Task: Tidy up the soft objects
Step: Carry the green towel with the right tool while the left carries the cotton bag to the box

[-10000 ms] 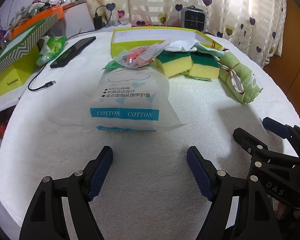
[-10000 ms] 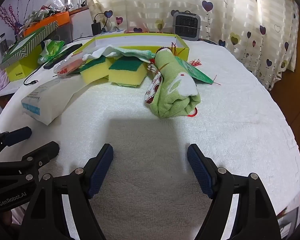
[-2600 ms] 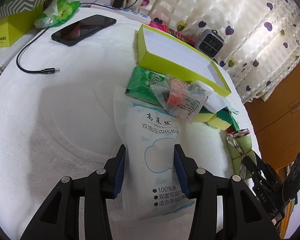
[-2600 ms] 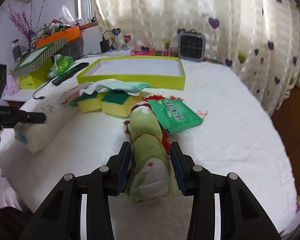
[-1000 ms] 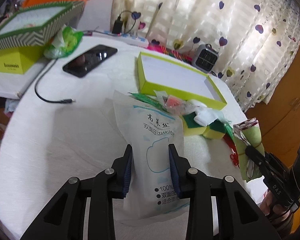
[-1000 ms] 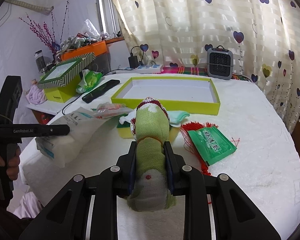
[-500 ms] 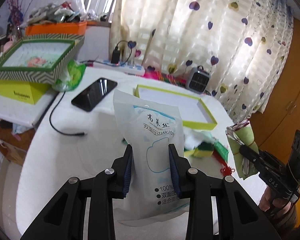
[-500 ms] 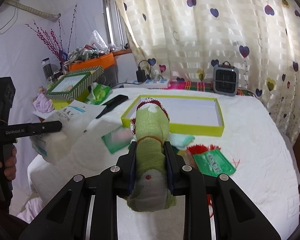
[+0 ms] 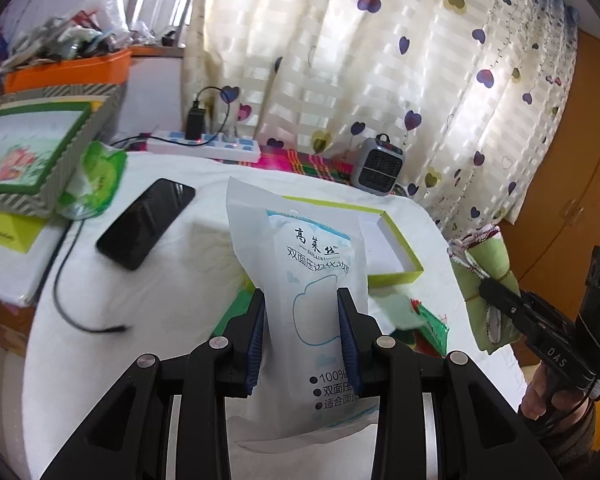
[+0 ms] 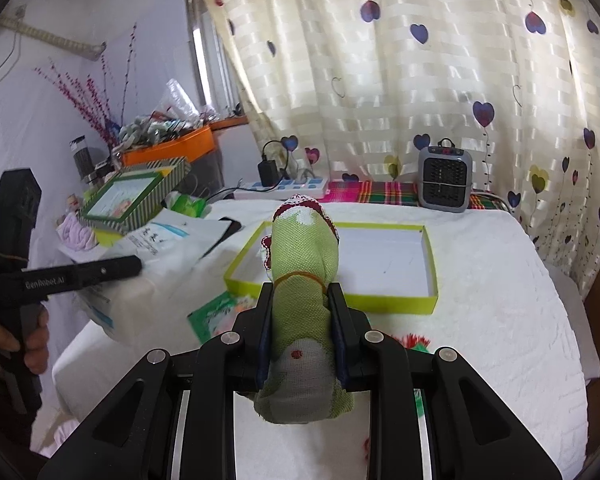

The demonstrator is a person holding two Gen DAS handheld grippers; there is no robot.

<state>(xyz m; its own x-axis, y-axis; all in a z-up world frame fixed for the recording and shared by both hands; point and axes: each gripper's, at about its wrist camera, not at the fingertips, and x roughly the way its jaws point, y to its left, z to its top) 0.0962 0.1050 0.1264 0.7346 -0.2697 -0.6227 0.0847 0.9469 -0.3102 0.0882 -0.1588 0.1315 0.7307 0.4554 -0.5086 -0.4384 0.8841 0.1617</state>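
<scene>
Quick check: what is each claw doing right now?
Left claw: shut on the cotton pack.
Right claw: shut on the green cloth roll.

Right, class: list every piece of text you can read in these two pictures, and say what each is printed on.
"高莱丝", "100%": cotton pad bag in the left gripper.
"DAS": right gripper.
"GenRobot.AI": left gripper's side.
Yellow box lettering and green packet print: too blurred to read.
</scene>
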